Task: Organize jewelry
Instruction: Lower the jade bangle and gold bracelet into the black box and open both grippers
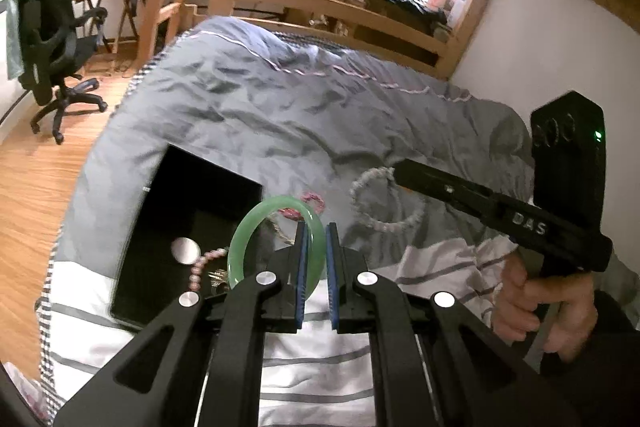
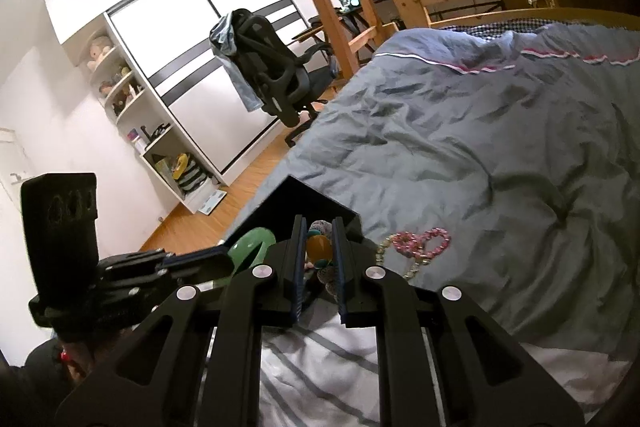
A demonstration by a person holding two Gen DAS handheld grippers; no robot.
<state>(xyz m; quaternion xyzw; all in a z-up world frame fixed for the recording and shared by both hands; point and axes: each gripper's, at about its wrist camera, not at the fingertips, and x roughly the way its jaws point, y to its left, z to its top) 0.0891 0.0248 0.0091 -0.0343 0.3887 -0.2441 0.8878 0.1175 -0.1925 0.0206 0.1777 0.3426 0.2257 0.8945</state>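
My left gripper (image 1: 316, 229) is shut on a green jade bangle (image 1: 248, 227) and holds it above the right edge of the open black jewelry box (image 1: 176, 195). The box holds a pink bead bracelet (image 1: 206, 261) and a round silver piece (image 1: 185, 250). My right gripper (image 2: 318, 223) is shut on a beaded necklace with a yellow pendant (image 2: 319, 247), whose pale beads (image 1: 370, 187) hang in a loop in the left wrist view. A pink bead bracelet (image 2: 420, 241) lies on the grey duvet, also seen in the left wrist view (image 1: 312, 203). The bangle also shows in the right wrist view (image 2: 252, 243).
The grey duvet (image 1: 280, 107) covers the bed, with a white striped sheet (image 1: 320, 367) near me. A wooden bed frame (image 1: 340, 11) and ladder stand behind. A black office chair (image 1: 56, 39) is on the wood floor at left. A white wall (image 1: 560, 47) runs along the right.
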